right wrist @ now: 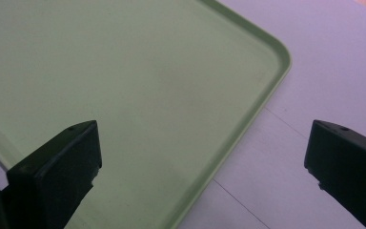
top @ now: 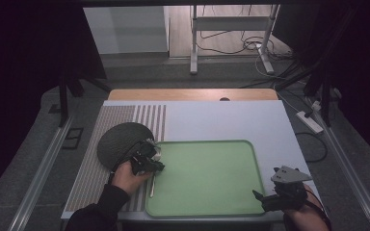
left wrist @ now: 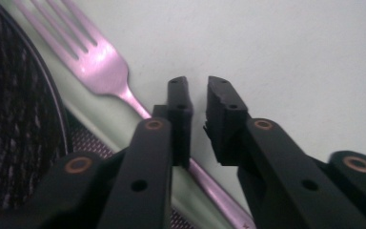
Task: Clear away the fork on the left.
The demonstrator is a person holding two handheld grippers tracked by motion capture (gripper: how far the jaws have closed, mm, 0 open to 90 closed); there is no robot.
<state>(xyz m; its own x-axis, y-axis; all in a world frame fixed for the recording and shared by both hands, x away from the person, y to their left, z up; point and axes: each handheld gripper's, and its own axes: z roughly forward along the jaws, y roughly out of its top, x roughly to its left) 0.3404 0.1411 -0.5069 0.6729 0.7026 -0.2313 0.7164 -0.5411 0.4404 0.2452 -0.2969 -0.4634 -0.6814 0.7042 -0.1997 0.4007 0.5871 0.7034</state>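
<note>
- The fork [left wrist: 100, 67] lies across the left rim of the green tray [top: 207, 209], tines toward the dark round mat [top: 118, 142]
- The left gripper [left wrist: 196, 88], jaws narrow and empty, sits just beside the handle; closing off-centre could flick the fork off the rim
- The tray otherwise holds nothing; the right gripper [top: 265, 197] hangs wide at its near right corner on the worktop [top: 221, 120]

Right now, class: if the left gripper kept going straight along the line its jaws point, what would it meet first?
Probably the bare floor of the green tray. The left gripper points over it, with the fork lying just to one side. Depth is hard to judge.
</note>
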